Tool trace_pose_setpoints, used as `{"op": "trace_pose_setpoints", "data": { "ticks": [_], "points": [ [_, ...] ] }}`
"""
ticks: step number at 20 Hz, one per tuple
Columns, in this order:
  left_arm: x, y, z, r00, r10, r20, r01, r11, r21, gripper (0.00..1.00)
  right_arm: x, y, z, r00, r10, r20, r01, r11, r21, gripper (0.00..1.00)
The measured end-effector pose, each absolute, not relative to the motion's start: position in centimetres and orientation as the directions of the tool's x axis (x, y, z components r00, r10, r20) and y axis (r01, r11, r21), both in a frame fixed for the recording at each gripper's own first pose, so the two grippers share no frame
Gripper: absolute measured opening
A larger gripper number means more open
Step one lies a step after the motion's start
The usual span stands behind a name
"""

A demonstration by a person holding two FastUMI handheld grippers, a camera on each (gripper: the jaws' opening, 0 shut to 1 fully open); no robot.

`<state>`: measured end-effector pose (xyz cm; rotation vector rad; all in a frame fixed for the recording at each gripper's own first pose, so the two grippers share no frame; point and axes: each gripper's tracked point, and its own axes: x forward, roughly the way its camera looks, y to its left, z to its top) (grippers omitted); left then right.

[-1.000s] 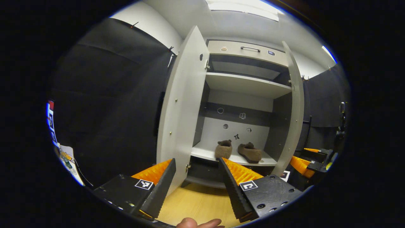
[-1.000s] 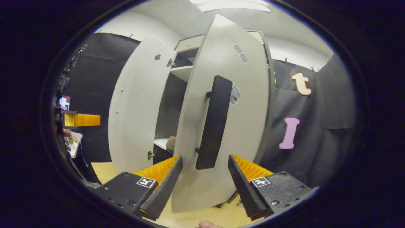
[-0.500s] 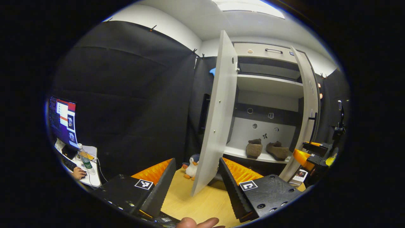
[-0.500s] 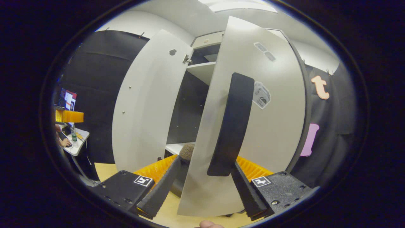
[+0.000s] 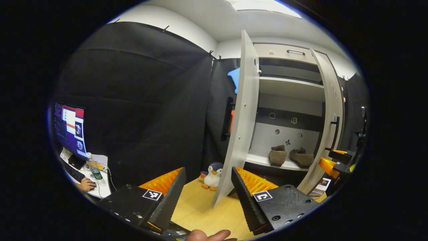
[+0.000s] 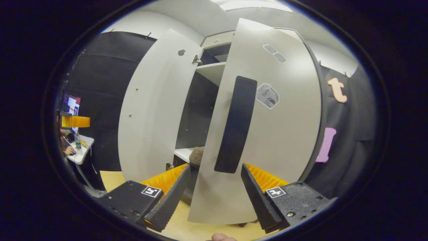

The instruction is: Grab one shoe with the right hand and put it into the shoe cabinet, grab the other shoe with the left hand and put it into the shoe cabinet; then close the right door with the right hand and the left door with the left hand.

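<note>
Shoes (image 5: 291,156) are shown side by side on the cabinet shelf (image 5: 267,162), while the right door (image 6: 267,134) is approached by the spread, empty right gripper (image 6: 215,187), whose fingers could be caught by the handle (image 6: 235,124).

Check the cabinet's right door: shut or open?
Open. The right door stands swung out, with a shelf showing through the gap beside its edge.
</note>
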<state>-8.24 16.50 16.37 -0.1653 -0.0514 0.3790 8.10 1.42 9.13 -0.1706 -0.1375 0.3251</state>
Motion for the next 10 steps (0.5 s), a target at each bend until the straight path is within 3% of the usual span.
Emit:
{"op": "trace_pose_setpoints", "data": {
  "ticks": [5, 10],
  "points": [
    [-4.3, 18.1, 16.8, 0.948, 0.317, 0.029, -0.31, 0.94, -0.144, 0.83, 5.7, -1.0, 7.7, 0.964, 0.255, 0.074, -0.239, 0.954, -0.18, 0.98],
    [-0.4, 22.5, 16.4, 0.941, 0.339, 0.014, -0.334, 0.933, -0.136, 0.83, 2.7, -3.8, 5.8, 0.988, 0.151, 0.034, -0.142, 0.972, -0.186, 0.99]
  ]
}}
